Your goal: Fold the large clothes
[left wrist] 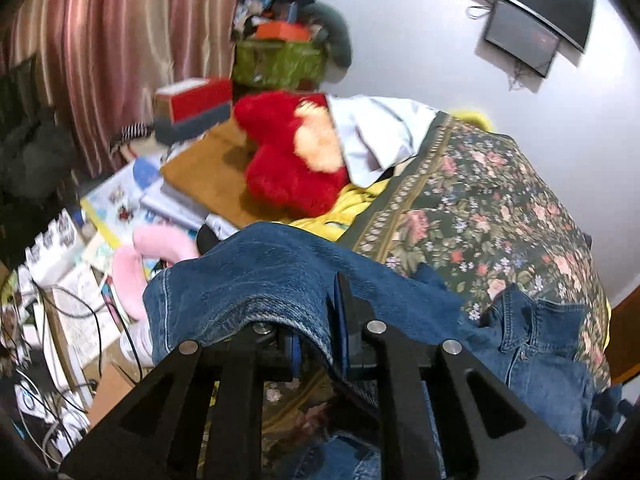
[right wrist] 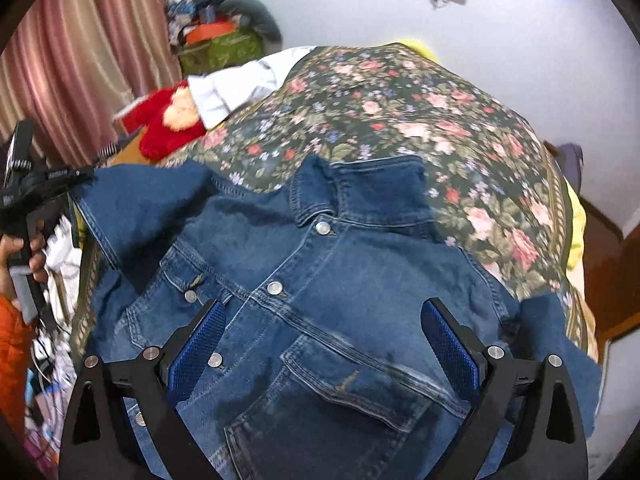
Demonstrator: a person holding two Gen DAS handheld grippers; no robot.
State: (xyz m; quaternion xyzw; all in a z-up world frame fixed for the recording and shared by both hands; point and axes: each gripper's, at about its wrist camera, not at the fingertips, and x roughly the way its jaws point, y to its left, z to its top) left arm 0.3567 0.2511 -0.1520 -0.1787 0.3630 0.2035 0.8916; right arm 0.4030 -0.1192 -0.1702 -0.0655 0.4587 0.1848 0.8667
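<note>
A blue denim jacket [right wrist: 320, 300] lies front up on a dark floral bedspread [right wrist: 400, 112], collar toward the far side. My right gripper [right wrist: 320, 340] is open and empty, its blue pads spread just above the jacket's chest pocket. My left gripper [left wrist: 320, 312] is shut on the jacket's sleeve [left wrist: 260, 280], which drapes over the fingers and hides the left one. In the right wrist view the left gripper [right wrist: 44, 188] shows at the far left, holding that sleeve [right wrist: 140, 208] up off the bed.
A red plush toy [left wrist: 288, 160] and a white garment [left wrist: 376, 136] lie at the bed's far left corner. Beside the bed are books, a pink neck pillow [left wrist: 160, 248], cables and boxes. Striped curtains [left wrist: 100, 40] hang behind; a screen [left wrist: 520, 36] is on the wall.
</note>
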